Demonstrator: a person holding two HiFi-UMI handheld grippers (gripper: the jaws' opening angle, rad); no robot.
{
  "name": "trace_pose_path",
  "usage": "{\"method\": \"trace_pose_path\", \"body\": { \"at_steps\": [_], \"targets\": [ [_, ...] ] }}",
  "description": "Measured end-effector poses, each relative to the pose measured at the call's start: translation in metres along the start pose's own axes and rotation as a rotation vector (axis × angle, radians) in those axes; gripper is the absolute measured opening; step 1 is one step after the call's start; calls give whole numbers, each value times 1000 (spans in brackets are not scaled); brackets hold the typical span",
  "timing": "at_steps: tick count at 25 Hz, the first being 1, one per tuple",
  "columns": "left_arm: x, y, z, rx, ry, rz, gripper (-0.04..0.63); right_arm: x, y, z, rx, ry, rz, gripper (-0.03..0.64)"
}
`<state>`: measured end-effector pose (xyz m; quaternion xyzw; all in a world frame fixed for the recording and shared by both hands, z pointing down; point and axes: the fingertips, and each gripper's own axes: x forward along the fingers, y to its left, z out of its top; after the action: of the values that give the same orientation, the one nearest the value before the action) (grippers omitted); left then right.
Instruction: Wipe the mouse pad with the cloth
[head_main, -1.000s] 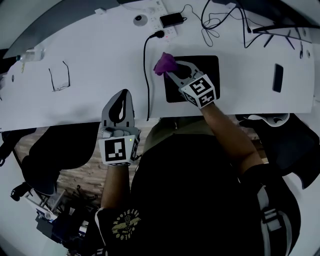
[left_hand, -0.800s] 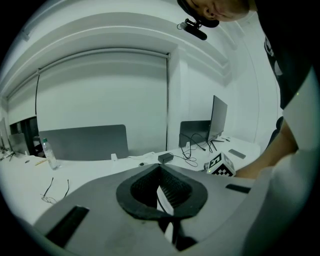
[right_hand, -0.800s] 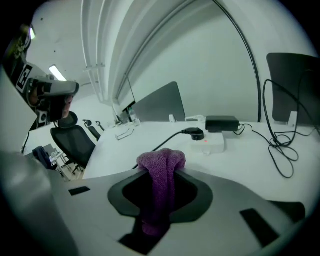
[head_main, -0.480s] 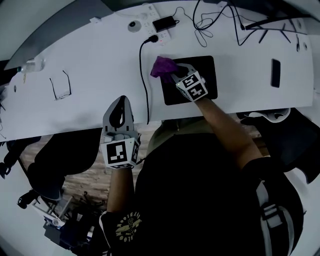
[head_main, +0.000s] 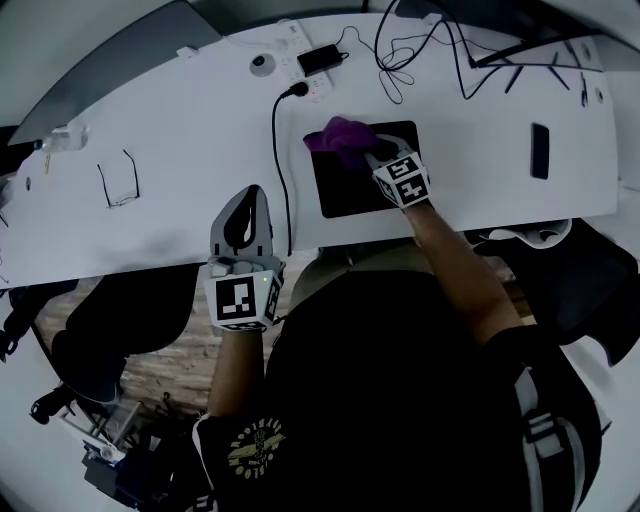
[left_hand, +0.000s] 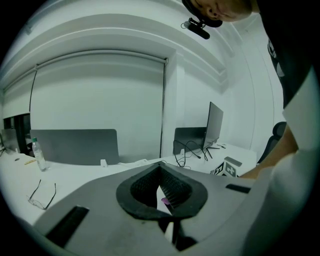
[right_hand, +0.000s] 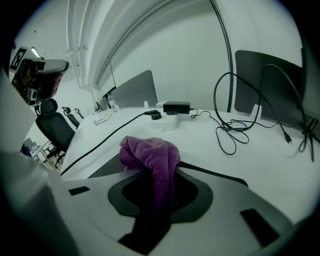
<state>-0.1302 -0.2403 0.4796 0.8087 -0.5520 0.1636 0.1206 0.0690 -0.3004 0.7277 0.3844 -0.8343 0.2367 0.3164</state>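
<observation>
On the white desk (head_main: 180, 130), glasses (head_main: 118, 178) lie at nine o'clock, a black adapter (head_main: 322, 57) at twelve, tangled cables (head_main: 400, 50) at one, a dark phone (head_main: 539, 138) at three.

Black shirt (head_main: 400, 390), gold emblem (head_main: 252, 446); grey left tool (head_main: 249, 192) and right tool (head_main: 370, 152) bear marker cubes (head_main: 241, 300)

Cloth (head_main: 343, 136) purple; mouse pad (head_main: 342, 192) black; desk (head_main: 170, 200) white; cable (head_main: 276, 160) black; left gripper (head_main: 251, 192), right gripper (head_main: 375, 153) grey, black-and-white square markers.
</observation>
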Motion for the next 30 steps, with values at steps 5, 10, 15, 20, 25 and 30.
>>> {"method": "trace_pose_path", "body": {
  "at_steps": [5,10,15,20,25,30],
  "targets": [
    [0,0,7,10,-16,-4,2,-14,-25,-10,55,7,-49,89],
    [-6,-3,22,1,-52,-38,3,-35,-62,-26,90,22,-125,89],
    [-10,-6,22,3,-69,-55,3,-59,-96,-43,134,48,-220,89],
    [-19,0,27,14,-78,-36,2,-77,-83,-32,123,25,-196,87],
    [-34,13,24,16,-86,-20,2,-90,-8,7,62,-67,-41,89],
    [-50,27,18,31,-68,1,2,-86,80,30,46,-118,159,87]
  ]
}}
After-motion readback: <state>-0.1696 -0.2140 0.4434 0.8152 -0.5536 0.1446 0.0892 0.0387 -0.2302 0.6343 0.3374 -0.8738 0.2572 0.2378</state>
